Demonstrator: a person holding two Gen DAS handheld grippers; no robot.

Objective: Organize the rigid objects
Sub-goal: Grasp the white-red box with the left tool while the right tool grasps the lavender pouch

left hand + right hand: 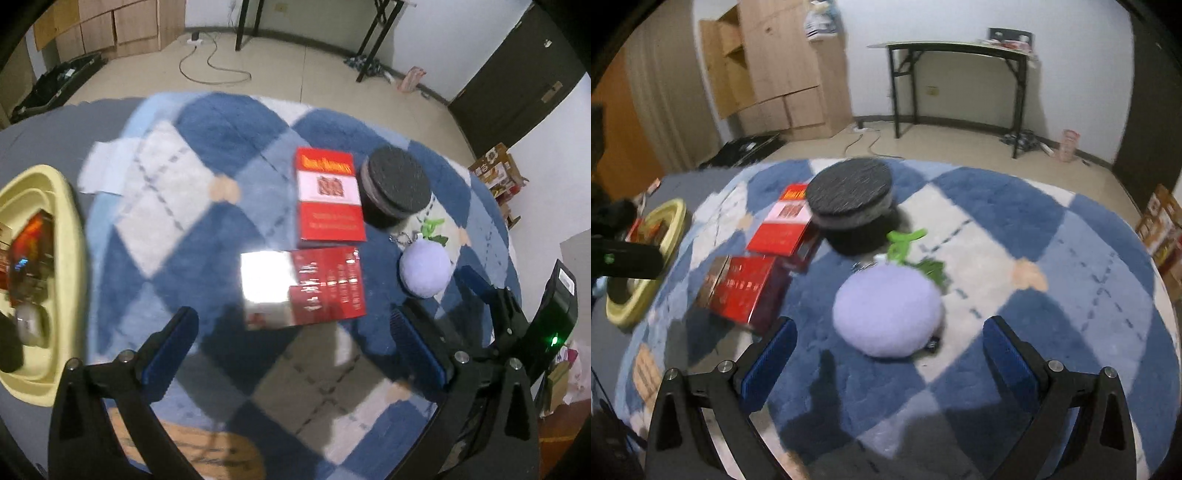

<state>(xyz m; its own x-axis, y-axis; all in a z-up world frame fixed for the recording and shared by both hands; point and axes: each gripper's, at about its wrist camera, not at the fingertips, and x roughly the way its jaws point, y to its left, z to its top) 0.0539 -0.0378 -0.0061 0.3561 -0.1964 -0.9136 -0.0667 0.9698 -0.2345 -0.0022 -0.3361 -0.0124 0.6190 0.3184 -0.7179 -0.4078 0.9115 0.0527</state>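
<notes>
Both tongs stand wide apart with nothing between the blue pads. The left gripper hangs over the blue-and-white diamond-patterned plush rug, aimed steeply down at the glossy red rectangular carton lying flat just beyond its fingertips at twelve o'clock; that reads as the next rigid piece it is lined up for. Touching the carton's far edge lies the red-and-white flat box, and at two o'clock, just beside that box, stands the dark round jar with a grey textured lid.

The pale yellow plastic bin sits at nine o'clock at the rug's edge, already holding a reddish box and a small pale item, so it is probably the collecting place.

The right gripper faces the lilac round plush toy with green leaves at twelve o'clock, near its pads. Being soft, the toy probably does not belong with the rigid lot.
</notes>
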